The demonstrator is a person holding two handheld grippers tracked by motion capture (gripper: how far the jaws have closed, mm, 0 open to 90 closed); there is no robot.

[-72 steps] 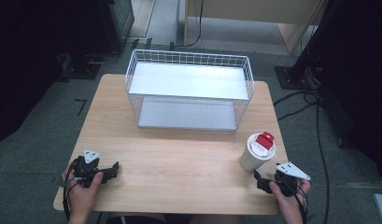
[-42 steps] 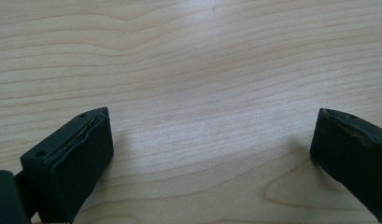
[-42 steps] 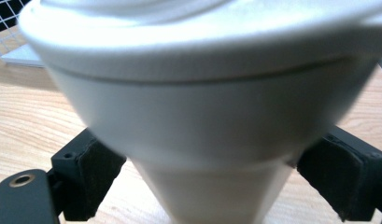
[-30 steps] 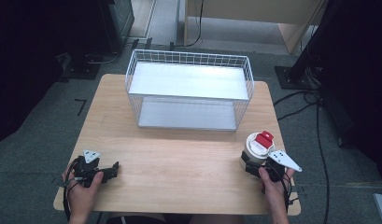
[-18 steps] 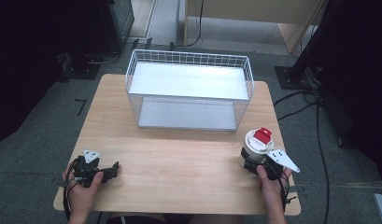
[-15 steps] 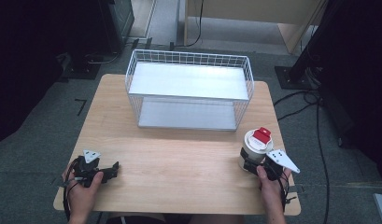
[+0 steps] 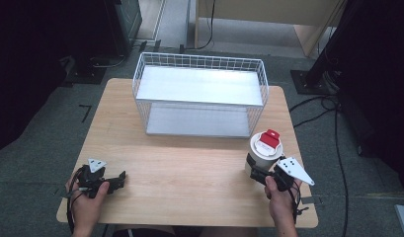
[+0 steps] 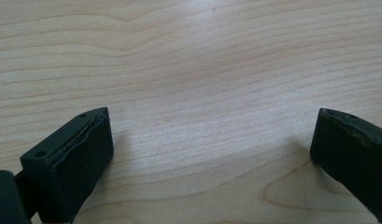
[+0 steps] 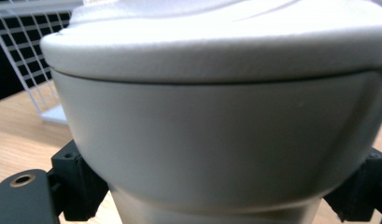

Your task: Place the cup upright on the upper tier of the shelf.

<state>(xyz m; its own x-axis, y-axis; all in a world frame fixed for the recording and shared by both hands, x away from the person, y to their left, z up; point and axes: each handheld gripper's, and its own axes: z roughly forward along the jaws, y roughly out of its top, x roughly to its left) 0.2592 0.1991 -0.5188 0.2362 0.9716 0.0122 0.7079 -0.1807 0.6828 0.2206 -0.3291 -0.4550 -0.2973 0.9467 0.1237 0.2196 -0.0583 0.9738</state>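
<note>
A white cup (image 7: 265, 150) with a white lid and a red tab stands on the wooden table (image 7: 189, 168) at the right, in front of the wire basket's right corner. My right gripper (image 7: 256, 174) is at its near side, one jaw on each side of the cup's lower body and shut on it. In the right gripper view the cup (image 9: 216, 130) sits very close, with the black fingers (image 9: 79, 186) pressed against its sides. My left gripper (image 7: 118, 178) rests near the table's front left edge. It stands open (image 8: 212, 149) over bare wood with nothing between its jaws.
A white wire basket (image 7: 199, 61) with an upper shelf stands at the back middle of the table. Cables lie on the floor to the right. Dark stands and furniture surround the table. Bare wood lies between the two grippers.
My right gripper has come forward from the front right edge to the cup and closed round it. The cup has shifted a little to the left. The left gripper has not moved.
</note>
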